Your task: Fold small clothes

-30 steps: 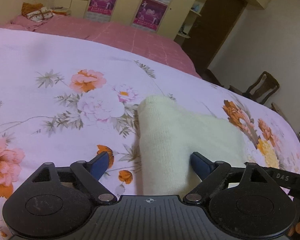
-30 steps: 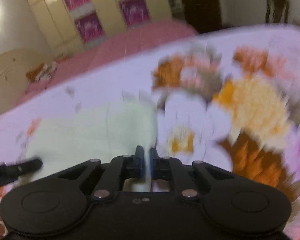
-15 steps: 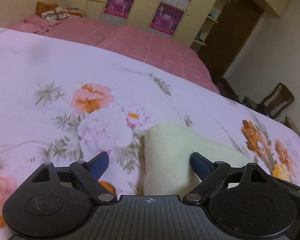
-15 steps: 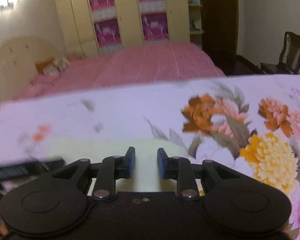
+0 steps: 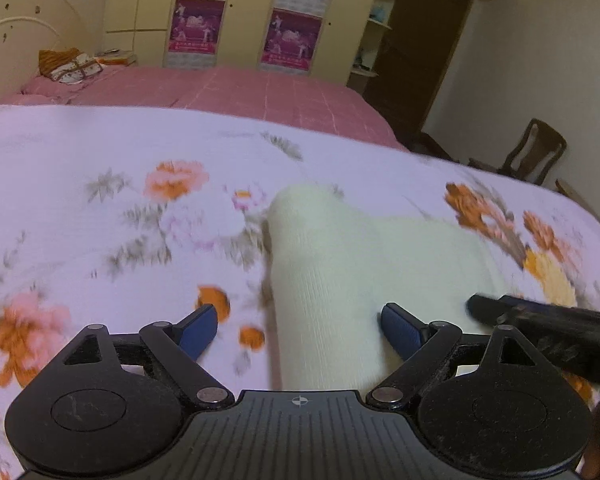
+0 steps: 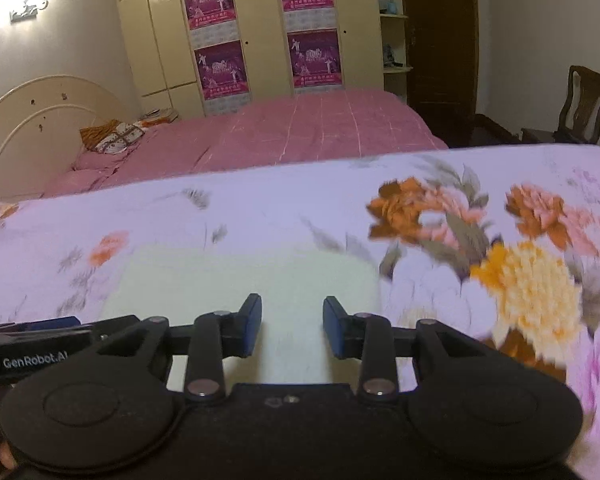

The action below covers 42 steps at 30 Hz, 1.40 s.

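The right claw [image 6: 292, 326] is opening now, its grip of a second ago released, the pale garment [image 6: 244, 280] lying just ahead of it on the floral bed [image 6: 260, 216]. The left claw [image 5: 296, 326] stays spread wide, grasping nothing. Fold laid, I'd say.

The pale cream folded garment [image 5: 340, 264] is soft ribbed knit (matt throughout). The lilac flower-printed bedsheet [image 5: 80, 152] is smooth woven cloth.
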{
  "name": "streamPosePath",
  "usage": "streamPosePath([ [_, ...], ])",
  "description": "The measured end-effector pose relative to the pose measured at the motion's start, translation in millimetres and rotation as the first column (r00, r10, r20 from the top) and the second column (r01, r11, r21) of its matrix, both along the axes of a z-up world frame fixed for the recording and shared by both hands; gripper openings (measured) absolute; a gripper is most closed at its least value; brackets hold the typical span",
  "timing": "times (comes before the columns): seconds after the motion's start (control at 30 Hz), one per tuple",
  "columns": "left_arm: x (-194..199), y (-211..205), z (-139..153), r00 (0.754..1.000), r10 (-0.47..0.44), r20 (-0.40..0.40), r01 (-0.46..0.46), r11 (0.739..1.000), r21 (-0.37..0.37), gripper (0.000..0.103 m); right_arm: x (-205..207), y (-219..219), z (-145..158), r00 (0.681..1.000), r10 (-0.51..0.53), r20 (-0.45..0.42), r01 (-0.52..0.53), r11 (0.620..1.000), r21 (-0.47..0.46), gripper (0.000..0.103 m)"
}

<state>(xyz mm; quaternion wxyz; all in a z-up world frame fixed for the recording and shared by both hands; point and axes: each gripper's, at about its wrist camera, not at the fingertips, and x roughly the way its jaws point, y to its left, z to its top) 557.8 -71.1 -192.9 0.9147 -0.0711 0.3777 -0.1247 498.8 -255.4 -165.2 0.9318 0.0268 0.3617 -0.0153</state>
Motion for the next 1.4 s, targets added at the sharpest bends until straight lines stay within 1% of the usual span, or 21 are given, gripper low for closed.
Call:
streamPosePath([
  [0.03, -1.9, 2.0, -1.4, 1.000, 0.005, -0.005, -0.005, 1.000, -0.007, 0.088, 1.0, 1.5, -8.8, 1.000, 0.002, -0.022, -0.003, 1.000, -0.020, 0.037],
  [0.07, -1.9, 2.5, -0.3, 1.000, 0.009, -0.010, -0.009, 1.000, -0.006, 0.088, -1.5, 2.1, -12.1, 1.000, 0.001, -0.004, -0.001, 1.000, -0.030, 0.039],
  [0.1, -2.4, 1.9, 2.4, 1.000, 0.010, -0.016, -0.010, 1.000, 0.000, 0.088, -1.0, 2.6, -9.8, 1.000, -0.006, -0.014, 0.005, 0.999, -0.032, 0.039],
  [0.17, -6.8, 0.8, 9.0, 1.000, -0.001, -0.020, 0.002, 1.000, 0.009, 0.088, -0.6, 2.0, 1.0, 0.999, -0.018, -0.035, 0.018, 1.000, -0.006, 0.040],
  [0.23, -15.1, -0.1, 11.6, 1.000, -0.017, -0.014, 0.017, 1.000, 0.021, 0.088, -12.6, 1.5, 14.1, 1.000, -0.018, -0.009, 0.019, 0.999, 0.030, 0.040],
  [0.3, -23.6, -0.2, 10.9, 1.000, -0.026, -0.015, 0.027, 0.999, 0.024, 0.088, -26.4, 3.4, 20.2, 1.000, -0.017, 0.005, 0.017, 1.000, 0.025, 0.040],
  [0.37, -28.7, -0.9, 9.2, 0.999, -0.032, -0.022, 0.032, 0.999, 0.022, 0.088, -35.2, 4.0, 17.6, 1.000, -0.014, -0.008, 0.014, 1.000, 0.013, 0.041],
  [0.47, -34.0, -3.5, 8.1, 0.999, -0.043, -0.025, 0.044, 0.998, 0.036, 0.088, -35.3, 2.1, -0.6, 0.997, -0.022, -0.074, 0.021, 1.000, -0.010, 0.043],
  [0.57, -39.9, -2.5, 12.0, 0.998, -0.051, -0.029, 0.052, 0.998, 0.040, 0.088, -41.2, -1.7, 3.2, 0.996, -0.051, -0.072, 0.052, 0.998, 0.024, 0.045],
  [0.67, -55.8, -0.7, 16.9, 0.996, -0.085, -0.022, 0.086, 0.995, 0.042, 0.088, -58.3, 2.6, 16.7, 0.999, -0.045, -0.029, 0.046, 0.998, 0.033, 0.044],
  [0.73, -69.1, 0.5, 10.7, 0.994, -0.106, -0.033, 0.107, 0.993, 0.049, 0.088, -71.9, 5.2, 20.2, 0.999, -0.045, -0.011, 0.045, 0.998, 0.033, 0.044],
  [0.8, -74.9, 1.1, -1.3, 0.992, -0.115, -0.055, 0.118, 0.991, 0.058, 0.088, -80.9, 4.7, 14.1, 0.998, -0.047, -0.032, 0.049, 0.997, 0.054, 0.044],
  [0.83, -80.1, 1.1, -3.8, 0.993, -0.114, -0.030, 0.116, 0.991, 0.066, 0.088, -82.1, 5.6, 4.6, 0.997, -0.046, -0.065, 0.049, 0.998, 0.041, 0.044],
  [0.87, -82.1, -0.6, -3.8, 0.993, -0.117, -0.023, 0.119, 0.990, 0.080, 0.088, -80.9, 5.6, -4.9, 0.994, -0.050, -0.100, 0.053, 0.998, 0.024, 0.044],
  [0.9, -83.1, -1.2, -2.8, 0.993, -0.116, -0.024, 0.118, 0.990, 0.082, 0.088, -80.9, 4.3, -13.3, 0.991, -0.051, -0.121, 0.056, 0.998, 0.032, 0.044],
  [0.97, -84.1, 1.7, 1.0, 0.993, -0.110, -0.050, 0.113, 0.992, 0.062, 0.088, -83.9, 0.2, -14.8, 0.991, -0.072, -0.111, 0.080, 0.994, 0.069, 0.045],
  [1.03, -91.5, 6.5, 5.8, 0.991, -0.117, -0.066, 0.120, 0.992, 0.045, 0.088, -87.3, -1.5, -6.9, 0.990, -0.083, -0.112, 0.094, 0.991, 0.096, 0.044],
  [1.17, -118.3, 15.7, 1.2, 0.988, -0.135, -0.073, 0.138, 0.990, 0.043, 0.088, -109.3, 4.9, 7.4, 0.995, -0.061, -0.084, 0.069, 0.994, 0.091, 0.045],
  [1.23, -130.6, 18.0, -0.6, 0.987, -0.147, -0.062, 0.150, 0.987, 0.055, 0.088, -124.5, 7.7, 4.9, 0.993, -0.067, -0.097, 0.077, 0.992, 0.099, 0.045],
  [1.33, -144.0, 21.1, -0.8, 0.985, -0.164, -0.060, 0.168, 0.984, 0.061, 0.088, -138.0, 9.7, -11.5, 0.984, -0.086, -0.154, 0.094, 0.995, 0.045, 0.044],
  [1.4, -149.1, 23.3, 0.2, 0.983, -0.172, -0.062, 0.176, 0.982, 0.068, 0.088, -147.9, 4.0, -15.6, 0.984, -0.102, -0.145, 0.115, 0.990, 0.084, 0.044],
])
